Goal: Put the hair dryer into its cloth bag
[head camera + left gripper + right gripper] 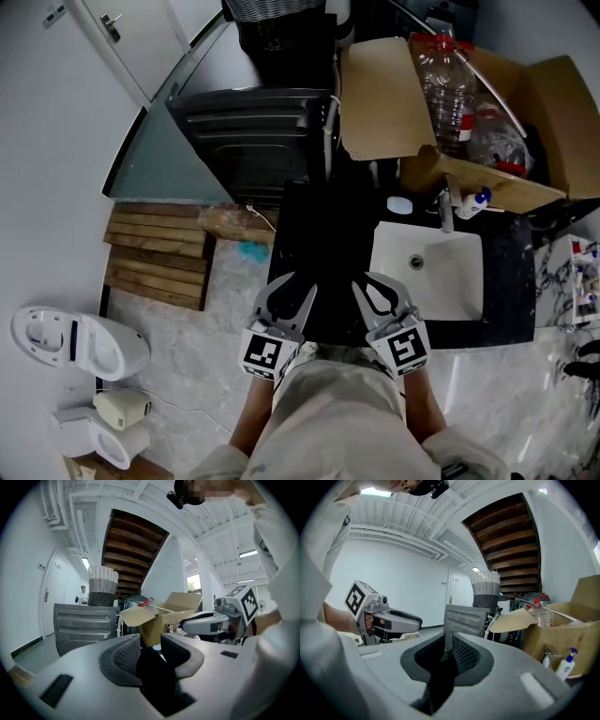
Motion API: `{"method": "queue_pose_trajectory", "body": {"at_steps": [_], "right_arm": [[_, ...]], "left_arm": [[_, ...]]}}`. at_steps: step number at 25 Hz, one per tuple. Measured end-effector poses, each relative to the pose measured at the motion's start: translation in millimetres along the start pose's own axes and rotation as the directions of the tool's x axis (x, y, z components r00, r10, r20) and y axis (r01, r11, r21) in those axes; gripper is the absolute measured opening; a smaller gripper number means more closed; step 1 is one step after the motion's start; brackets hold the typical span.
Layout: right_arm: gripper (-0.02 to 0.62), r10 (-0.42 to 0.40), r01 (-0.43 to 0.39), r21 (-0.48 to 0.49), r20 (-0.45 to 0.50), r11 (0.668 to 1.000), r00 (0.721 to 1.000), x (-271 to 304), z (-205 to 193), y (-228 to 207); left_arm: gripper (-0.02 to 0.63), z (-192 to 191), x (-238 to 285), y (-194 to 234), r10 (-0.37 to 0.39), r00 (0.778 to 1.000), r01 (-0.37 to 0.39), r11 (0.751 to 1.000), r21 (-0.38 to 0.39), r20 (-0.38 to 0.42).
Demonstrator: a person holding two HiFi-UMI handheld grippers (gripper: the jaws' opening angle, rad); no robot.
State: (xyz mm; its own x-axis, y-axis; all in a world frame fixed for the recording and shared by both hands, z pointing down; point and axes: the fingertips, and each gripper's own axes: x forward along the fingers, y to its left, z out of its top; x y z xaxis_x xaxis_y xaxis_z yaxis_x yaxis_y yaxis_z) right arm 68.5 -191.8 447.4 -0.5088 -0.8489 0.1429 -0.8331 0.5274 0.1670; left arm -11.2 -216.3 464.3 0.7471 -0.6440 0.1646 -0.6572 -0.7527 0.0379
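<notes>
Nearest the lens, the person's pale shirt (328, 412) fills the lower edge of the head view; the left gripper (296, 284) has its jaws narrowed on black fabric of the cloth bag (154, 679), pads pressing it; the right gripper (377, 281) clamps the same bag, jaws nearly together; the bag spans the two grippers in front of the dark counter (506, 281); the hair dryer cannot be made out in any view. Beyond, left to right: toilet (80, 342); wooden slat mat (159, 258); grey ribbed cabinet (253, 131); white basin (427, 267); open cardboard box (553, 122) holding a plastic bottle (448, 80).
</notes>
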Motion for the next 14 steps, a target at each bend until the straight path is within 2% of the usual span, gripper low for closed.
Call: {"method": "queue_pose_trajectory", "body": {"at_steps": [14], "right_arm": [[0.038,-0.108,0.108,0.008,0.010,0.994,0.994,-3.3,11.3,5.7]], "left_arm": [[0.130,5.5,-3.3,1.3,-0.091,0.996,0.091,0.995,0.029,0.016]]}}
